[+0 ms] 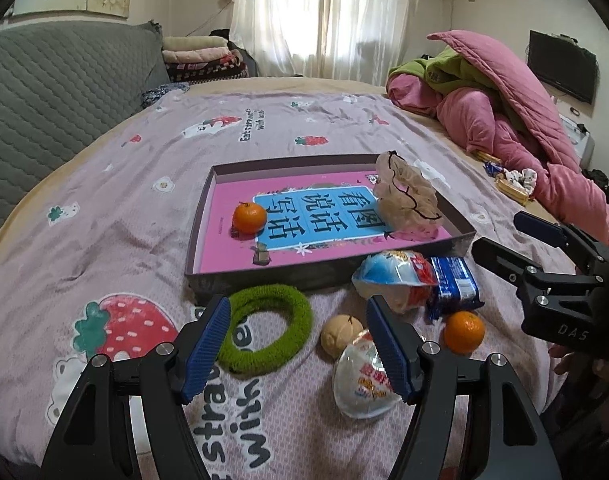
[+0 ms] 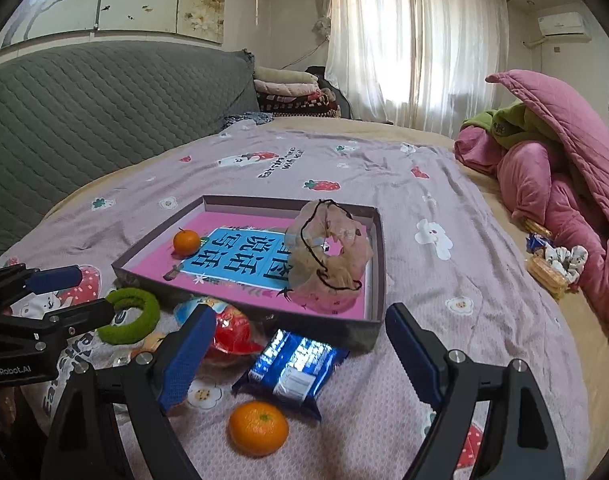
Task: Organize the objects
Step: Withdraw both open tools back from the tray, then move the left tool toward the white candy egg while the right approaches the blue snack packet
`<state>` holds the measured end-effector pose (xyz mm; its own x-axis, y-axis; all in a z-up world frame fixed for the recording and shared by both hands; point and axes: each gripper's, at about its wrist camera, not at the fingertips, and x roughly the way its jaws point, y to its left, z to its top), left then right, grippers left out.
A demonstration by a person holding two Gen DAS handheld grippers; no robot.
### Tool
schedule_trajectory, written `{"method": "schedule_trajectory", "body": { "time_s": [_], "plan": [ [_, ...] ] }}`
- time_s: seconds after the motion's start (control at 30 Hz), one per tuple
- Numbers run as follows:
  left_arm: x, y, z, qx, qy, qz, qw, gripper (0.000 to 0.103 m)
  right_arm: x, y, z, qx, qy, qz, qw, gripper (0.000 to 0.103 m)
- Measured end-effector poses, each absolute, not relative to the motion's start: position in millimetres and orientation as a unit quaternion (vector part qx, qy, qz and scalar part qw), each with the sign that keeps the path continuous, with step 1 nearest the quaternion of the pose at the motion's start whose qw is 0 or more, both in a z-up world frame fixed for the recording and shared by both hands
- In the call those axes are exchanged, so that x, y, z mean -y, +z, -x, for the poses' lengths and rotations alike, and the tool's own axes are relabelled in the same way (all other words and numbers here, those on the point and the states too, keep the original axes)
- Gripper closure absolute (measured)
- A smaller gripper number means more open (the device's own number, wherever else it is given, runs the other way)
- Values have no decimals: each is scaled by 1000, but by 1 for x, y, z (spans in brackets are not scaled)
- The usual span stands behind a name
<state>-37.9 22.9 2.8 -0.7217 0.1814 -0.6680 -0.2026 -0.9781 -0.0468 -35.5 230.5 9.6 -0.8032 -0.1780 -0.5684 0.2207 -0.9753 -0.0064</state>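
The left gripper (image 1: 298, 346) has its fingers (image 1: 208, 346) spread wide and holds nothing. It hangs low over the bed (image 1: 124, 208). Between the fingers lie a green ring (image 1: 300, 312) and a tan ball (image 1: 340, 334). The right-hand finger sits in front of a clear snack cup (image 1: 360, 394); I cannot tell if it touches the cup.

The right gripper (image 2: 300, 354) is wide open too, and grips nothing. A blue packet (image 2: 292, 368) and an orange (image 2: 258, 428) lie on the bed between its fingers (image 2: 184, 360), not touching them. A red and blue snack bag (image 2: 228, 328) lies just behind its left-hand finger.

The tray (image 1: 208, 280) sits on the bed, just behind these loose things. In it lies a pink book (image 1: 232, 256). On the book rest a second orange (image 1: 249, 218), near the left side, and a frilly pink scrunchie (image 1: 406, 200) at the right side, leaning up.
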Motion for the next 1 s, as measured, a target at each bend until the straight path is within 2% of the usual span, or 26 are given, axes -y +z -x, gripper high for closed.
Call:
{"method": "schedule_trajectory", "body": {
  "time_s": [1.0],
  "plan": [
    [-36, 1, 3, -24, 919, 379, 107, 31, -231, 2, -1, -54, -945, -308, 99, 17]
  ]
}}
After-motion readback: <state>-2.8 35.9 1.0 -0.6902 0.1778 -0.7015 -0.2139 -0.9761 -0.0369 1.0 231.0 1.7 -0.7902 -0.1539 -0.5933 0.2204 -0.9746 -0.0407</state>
